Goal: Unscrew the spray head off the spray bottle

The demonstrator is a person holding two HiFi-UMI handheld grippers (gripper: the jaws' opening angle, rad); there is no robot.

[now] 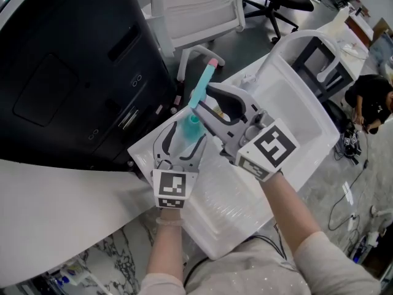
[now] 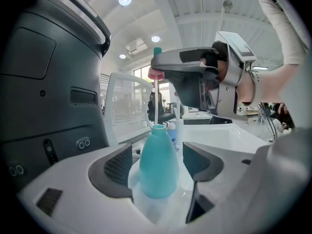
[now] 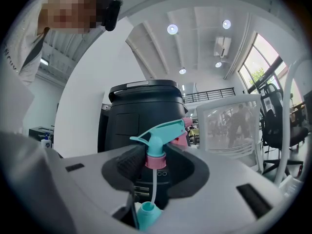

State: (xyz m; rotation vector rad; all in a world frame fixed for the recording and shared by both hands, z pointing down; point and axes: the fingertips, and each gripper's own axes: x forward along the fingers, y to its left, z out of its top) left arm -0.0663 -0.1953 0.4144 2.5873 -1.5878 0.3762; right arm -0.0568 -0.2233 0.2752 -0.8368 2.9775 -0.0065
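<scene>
1. Right gripper (image 3: pixel 157 164): dark ribbed pads pinching the round pink collar (image 3: pixel 156 161) of the spray head (image 3: pixel 161 133), smooth teal plastic with a pointed trigger and a pink nozzle tip.
2. Below the collar, a thin clear tube (image 3: pixel 153 186) hanging straight down into the open neck of the bottle (image 2: pixel 157 167); head unscrewed and raised clear of the neck.
3. Left gripper (image 1: pixel 180 141): dark ribbed pads closed against both sides of the bottle, a smooth, matte teal, pear-shaped body, upright, narrowing to a bare round mouth.
4. Right gripper just above the left, reaching in over the bottle from the right.
5. Further out: a white plastic tub (image 1: pixel 295 112) underneath and to the right, a glossy black cabinet (image 1: pixel 73 72) to the left, a white chair (image 1: pixel 196 11) behind.
</scene>
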